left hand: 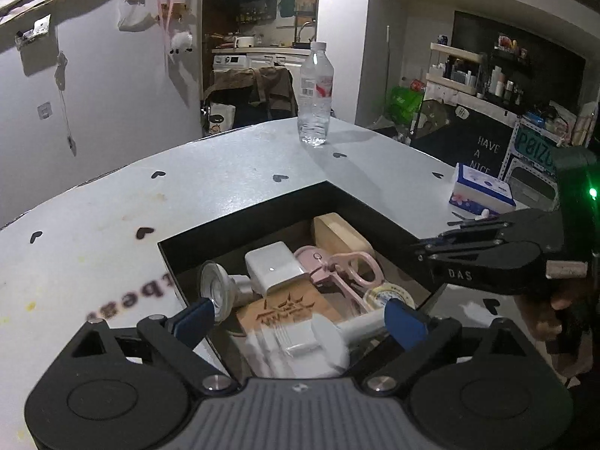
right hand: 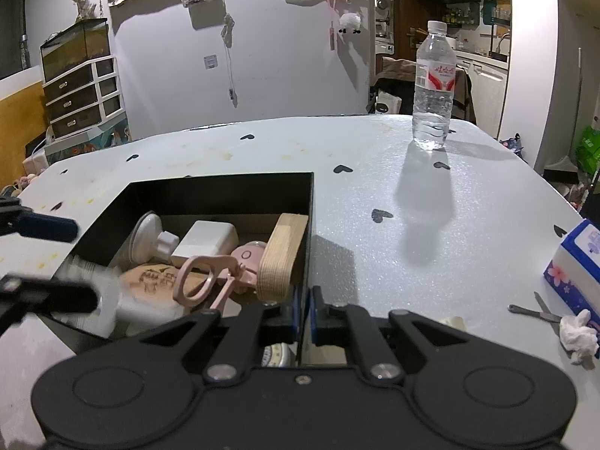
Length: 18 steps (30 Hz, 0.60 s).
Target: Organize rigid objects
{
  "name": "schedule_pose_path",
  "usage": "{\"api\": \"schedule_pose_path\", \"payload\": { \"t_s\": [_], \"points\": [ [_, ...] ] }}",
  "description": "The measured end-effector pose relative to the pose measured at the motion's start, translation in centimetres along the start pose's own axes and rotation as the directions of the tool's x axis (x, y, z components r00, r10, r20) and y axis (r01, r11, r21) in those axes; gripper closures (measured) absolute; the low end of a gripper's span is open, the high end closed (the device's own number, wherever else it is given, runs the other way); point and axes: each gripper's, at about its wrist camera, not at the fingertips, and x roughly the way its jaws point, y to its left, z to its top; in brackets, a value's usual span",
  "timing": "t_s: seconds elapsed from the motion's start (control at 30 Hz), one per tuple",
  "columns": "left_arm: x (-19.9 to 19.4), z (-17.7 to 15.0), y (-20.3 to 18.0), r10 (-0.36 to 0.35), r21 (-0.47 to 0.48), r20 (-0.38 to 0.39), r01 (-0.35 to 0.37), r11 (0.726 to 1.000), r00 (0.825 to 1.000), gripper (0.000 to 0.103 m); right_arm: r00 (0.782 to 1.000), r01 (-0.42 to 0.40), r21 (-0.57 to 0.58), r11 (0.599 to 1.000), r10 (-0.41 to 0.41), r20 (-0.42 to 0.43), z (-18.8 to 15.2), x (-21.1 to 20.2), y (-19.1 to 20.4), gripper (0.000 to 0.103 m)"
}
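Observation:
A black box (left hand: 243, 221) on the white table holds several items: a white charger (left hand: 273, 268), pink scissors (left hand: 348, 273), a wooden block (left hand: 339, 234), an engraved wooden plaque (left hand: 288, 305), a tape roll (left hand: 386, 296), a round suction piece (left hand: 215, 292). My left gripper (left hand: 300, 318) is open above the box, a blurred white object (left hand: 318, 341) between its jaws. My right gripper (right hand: 303, 313) is shut on the box's right wall (right hand: 309, 225). The box's contents also show in the right wrist view, with the scissors (right hand: 206, 281) and wooden block (right hand: 281, 255).
A clear water bottle (right hand: 433, 86) stands at the table's far side. A blue tissue pack (right hand: 577, 262), a crumpled tissue (right hand: 577, 333) and small tweezers (right hand: 536, 311) lie at the table's right edge. A drawer unit (right hand: 82, 97) stands by the wall.

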Motion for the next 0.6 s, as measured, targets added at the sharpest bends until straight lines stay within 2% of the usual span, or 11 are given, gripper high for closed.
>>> {"api": "schedule_pose_path", "payload": {
  "t_s": [0.6],
  "points": [
    [-0.99,-0.23,0.09,0.001,-0.038,-0.007,-0.001,0.999,1.0,0.006,1.0,0.002,0.003,1.0,-0.002,-0.001,0.04,0.08,-0.02,0.097]
  ]
}}
